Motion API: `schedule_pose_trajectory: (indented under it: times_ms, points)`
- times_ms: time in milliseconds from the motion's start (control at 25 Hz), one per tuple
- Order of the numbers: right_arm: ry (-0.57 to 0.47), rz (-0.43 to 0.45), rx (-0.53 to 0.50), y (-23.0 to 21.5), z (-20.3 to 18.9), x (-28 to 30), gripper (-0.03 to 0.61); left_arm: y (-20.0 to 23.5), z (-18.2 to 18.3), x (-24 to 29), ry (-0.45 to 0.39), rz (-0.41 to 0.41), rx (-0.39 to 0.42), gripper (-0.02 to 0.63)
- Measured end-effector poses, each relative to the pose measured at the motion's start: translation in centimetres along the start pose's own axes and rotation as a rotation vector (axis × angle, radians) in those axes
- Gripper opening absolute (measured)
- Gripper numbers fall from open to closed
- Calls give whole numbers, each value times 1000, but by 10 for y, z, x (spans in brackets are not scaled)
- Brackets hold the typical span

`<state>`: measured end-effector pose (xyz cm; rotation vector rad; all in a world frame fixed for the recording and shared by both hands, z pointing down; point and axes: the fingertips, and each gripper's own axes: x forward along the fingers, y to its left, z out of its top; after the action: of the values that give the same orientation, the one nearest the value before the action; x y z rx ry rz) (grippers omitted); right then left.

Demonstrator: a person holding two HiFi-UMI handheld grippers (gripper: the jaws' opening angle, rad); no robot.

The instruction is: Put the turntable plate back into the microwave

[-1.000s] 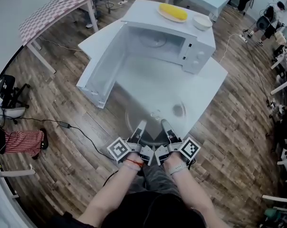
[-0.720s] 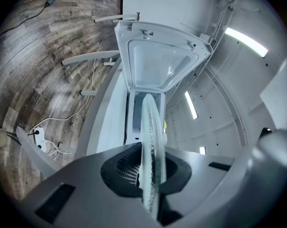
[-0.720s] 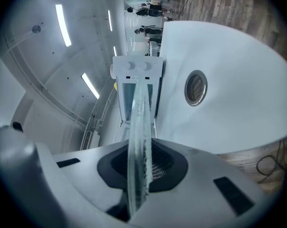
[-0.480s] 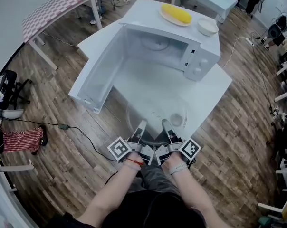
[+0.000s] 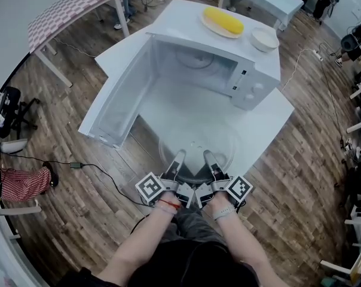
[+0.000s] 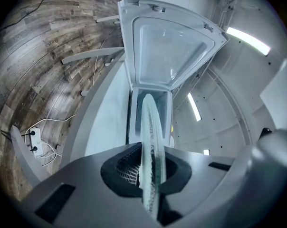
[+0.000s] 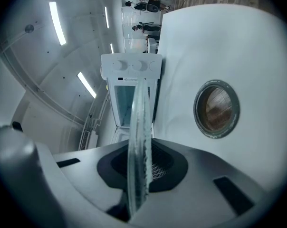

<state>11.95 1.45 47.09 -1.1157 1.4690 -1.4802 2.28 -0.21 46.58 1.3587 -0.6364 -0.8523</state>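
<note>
The microwave (image 5: pixel 252 82) stands on a white table (image 5: pixel 270 115) with its door (image 5: pixel 118 97) swung wide open to the left. On its top, a flat dish (image 5: pixel 211 24) holds a long yellow item (image 5: pixel 223 20). Beside it is a white bowl (image 5: pixel 265 39) whose contents I cannot make out.

The glass turntable plate (image 5: pixel 198 145) is outside the microwave, held level over the table in front of the open cavity. The left gripper (image 5: pixel 176 163) and the right gripper (image 5: pixel 209 162) each pinch its near rim, side by side.

The left gripper view shows the plate (image 6: pixel 150 151) edge-on, clamped between narrow jaws (image 6: pixel 150 167), with the inside of the open door (image 6: pixel 172 46) beyond. The right gripper view shows its jaws (image 7: pixel 138 167) closed on the same rim (image 7: pixel 138 141). It also shows the knob panel (image 7: pixel 131 66) and a round hole (image 7: pixel 216 109) in the tabletop with wood floor behind it, which the head view barely shows.

Compared with a second ago, the microwave and table sit lower and nearer in the head view. The grippers keep the same grip and the same place in that view.
</note>
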Motion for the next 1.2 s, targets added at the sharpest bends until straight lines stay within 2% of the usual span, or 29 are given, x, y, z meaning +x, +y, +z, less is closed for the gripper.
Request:
schedule_pose_trajectory:
  times_ms: [480,1200]
  points:
    - [49,0,-10,-5,20,28,41,7,10,27,-48,-6,8,31]
    - [97,10,3,-10,15,42,41,14,20,27,-95,-6,9,31]
